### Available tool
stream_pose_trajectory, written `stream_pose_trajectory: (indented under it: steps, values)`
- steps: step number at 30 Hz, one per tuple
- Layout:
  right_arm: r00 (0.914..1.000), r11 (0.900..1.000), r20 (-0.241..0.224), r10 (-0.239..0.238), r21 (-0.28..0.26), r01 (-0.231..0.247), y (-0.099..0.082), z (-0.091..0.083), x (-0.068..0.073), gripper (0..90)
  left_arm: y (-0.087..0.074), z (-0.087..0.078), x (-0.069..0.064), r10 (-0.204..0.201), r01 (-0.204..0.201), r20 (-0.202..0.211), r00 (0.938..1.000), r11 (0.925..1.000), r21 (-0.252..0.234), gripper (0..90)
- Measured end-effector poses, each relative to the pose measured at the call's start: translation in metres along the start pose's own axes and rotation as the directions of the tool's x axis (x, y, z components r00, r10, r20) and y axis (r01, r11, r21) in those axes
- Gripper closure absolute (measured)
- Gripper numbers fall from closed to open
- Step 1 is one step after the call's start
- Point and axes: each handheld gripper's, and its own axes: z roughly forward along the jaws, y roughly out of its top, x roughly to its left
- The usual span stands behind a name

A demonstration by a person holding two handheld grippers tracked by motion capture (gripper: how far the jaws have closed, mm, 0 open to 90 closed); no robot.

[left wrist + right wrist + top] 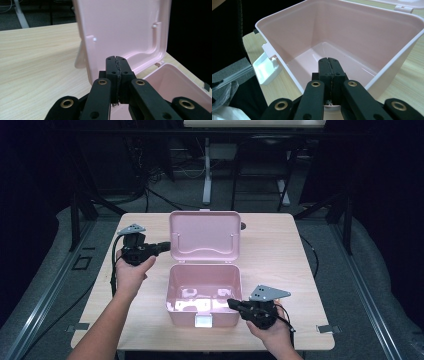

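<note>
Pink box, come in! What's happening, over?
Left claw shut, at open lid. Right claw shut, over box rim. Box looks empty. Nothing blocking.

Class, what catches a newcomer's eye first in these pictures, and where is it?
A pink box sits mid-table, empty, its lid standing open behind it. The left gripper, shut, points at the lid's left edge. The right gripper, shut, is at the box's front right corner.
</note>
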Motion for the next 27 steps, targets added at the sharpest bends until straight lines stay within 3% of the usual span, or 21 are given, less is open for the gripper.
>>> stream_pose_trajectory:
  steps: [8,17,27]
  values:
    - [0.9999,1.0000,-0.016,0.006,-0.005,-0.006,0.000,0.000,-0.002,90.0,-0.011,-0.003,-0.005,0.024,-0.024,0.012,0.9997,0.9997,0.008,84.5]
    - [1.0000,0.9999,-0.003,-0.005,-0.009,0.005,0.000,0.000,0.000,90.0,-0.027,-0.014,-0.010,0.044,-0.044,0.011,0.9990,0.9990,0.001,64.7]
    - [0.9996,0.9997,-0.018,0.021,-0.009,-0.021,0.001,0.000,0.001,82.4,-0.039,-0.031,-0.015,0.070,-0.070,0.007,0.9975,0.9975,-0.008,53.0]
